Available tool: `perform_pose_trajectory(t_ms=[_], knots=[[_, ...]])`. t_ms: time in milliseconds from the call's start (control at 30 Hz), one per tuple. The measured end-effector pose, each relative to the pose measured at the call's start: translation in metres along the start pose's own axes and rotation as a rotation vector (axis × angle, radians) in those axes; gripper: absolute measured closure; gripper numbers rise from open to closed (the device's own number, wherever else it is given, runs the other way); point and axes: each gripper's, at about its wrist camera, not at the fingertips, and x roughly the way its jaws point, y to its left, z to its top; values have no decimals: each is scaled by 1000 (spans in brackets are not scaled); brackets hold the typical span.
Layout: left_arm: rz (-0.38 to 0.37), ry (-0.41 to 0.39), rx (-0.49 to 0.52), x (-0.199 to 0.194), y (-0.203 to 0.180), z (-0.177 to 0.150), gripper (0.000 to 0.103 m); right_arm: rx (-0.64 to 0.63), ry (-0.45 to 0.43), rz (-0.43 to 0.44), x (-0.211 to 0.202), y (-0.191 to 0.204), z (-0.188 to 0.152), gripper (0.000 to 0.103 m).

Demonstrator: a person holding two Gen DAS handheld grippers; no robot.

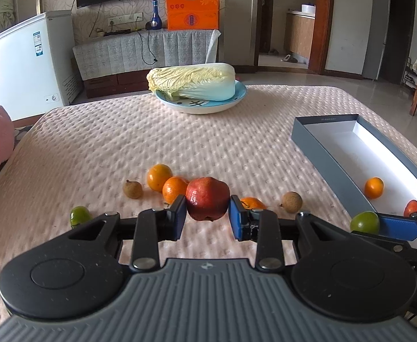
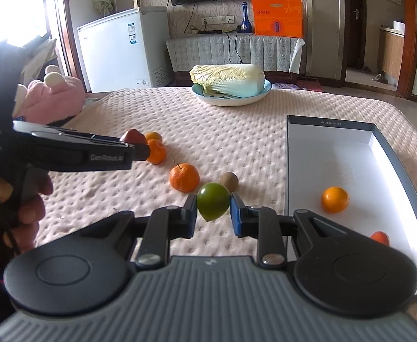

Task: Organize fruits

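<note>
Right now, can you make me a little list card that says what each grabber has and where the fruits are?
left gripper: closed around a dark red round pomegranate
right gripper: closed around a green pointed lime-like fruit
grey cardboard box with white inside: holds one round orange and one reddish fruit, partly hidden
loose on the pink bumpy tablecloth: oranges, brown longans, another green fruit
blue-rimmed plate: pale napa cabbage lying on it
</note>
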Motion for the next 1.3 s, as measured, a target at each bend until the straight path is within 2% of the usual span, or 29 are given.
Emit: perform_pose_trajectory(t_ms=[733, 1300], knots=[[-77, -4, 39, 9, -49, 4, 66, 24, -18, -23, -17, -29, -5, 75], [-90, -12, 33, 11, -67, 8, 66, 43, -30, -36, -24, -43, -7, 75]])
